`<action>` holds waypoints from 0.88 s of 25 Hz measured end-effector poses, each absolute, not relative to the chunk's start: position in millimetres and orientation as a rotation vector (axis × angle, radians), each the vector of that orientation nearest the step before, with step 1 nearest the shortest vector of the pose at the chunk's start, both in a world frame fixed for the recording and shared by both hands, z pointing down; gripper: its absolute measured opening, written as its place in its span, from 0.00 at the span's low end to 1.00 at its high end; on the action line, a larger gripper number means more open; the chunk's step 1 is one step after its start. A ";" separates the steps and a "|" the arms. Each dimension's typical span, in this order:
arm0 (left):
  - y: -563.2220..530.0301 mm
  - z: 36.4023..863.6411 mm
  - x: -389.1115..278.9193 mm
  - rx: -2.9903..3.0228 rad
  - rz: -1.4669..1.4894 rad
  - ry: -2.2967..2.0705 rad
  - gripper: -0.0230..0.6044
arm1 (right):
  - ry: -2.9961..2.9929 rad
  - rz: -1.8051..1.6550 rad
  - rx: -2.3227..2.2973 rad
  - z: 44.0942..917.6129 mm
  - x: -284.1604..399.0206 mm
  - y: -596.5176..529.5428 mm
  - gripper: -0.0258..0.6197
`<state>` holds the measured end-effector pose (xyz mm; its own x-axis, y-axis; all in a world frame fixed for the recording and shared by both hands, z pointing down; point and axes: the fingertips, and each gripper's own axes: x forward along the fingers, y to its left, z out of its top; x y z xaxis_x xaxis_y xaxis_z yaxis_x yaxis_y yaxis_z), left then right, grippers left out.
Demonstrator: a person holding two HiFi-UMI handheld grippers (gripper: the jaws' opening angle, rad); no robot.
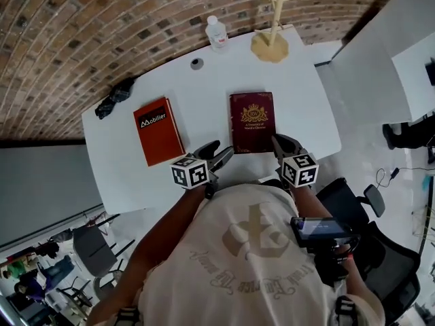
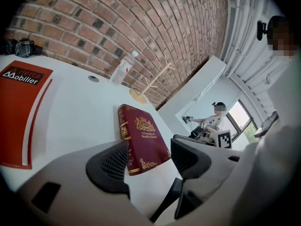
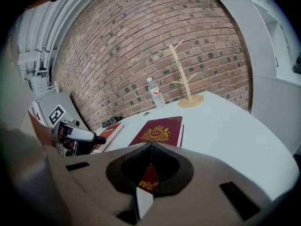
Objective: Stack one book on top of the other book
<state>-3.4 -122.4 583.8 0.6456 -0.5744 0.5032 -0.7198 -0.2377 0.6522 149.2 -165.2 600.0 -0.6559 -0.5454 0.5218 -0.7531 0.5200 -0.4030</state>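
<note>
Your left gripper hangs with its jaws apart at the near edge of the worktop. It sits just off the near left corner of the red book. Your right gripper is by the near right corner. The orange book lies flat, well apart, toward the left edge.

From the left gripper view, the left gripper is empty. The red book lies beyond its spread jaws, with the spine facing the orange book.

From the right gripper view, the right gripper has its tips together on nothing, aimed at the red book.

Expect a stiff, thick hardback, probably weighty, with a glossy cover that may slip. Take it across its thickness at the near edge, one gripper per corner.
</note>
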 end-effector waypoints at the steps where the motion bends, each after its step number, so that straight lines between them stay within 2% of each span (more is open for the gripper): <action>1: -123.8 584.7 -2.8 1.922 0.194 -1.022 0.48 | -2.431 0.870 1.065 602.4 148.6 -168.2 0.07; 22: -150.5 624.5 -2.3 1.754 0.196 -1.034 0.50 | -2.328 0.807 0.933 643.9 151.2 -190.2 0.08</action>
<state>-2.3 -150.5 624.5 0.6144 -0.5460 0.5696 -0.7168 -0.0848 0.6921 151.2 -190.2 643.9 -0.6389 -0.4376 0.6326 -0.7353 0.5892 -0.3350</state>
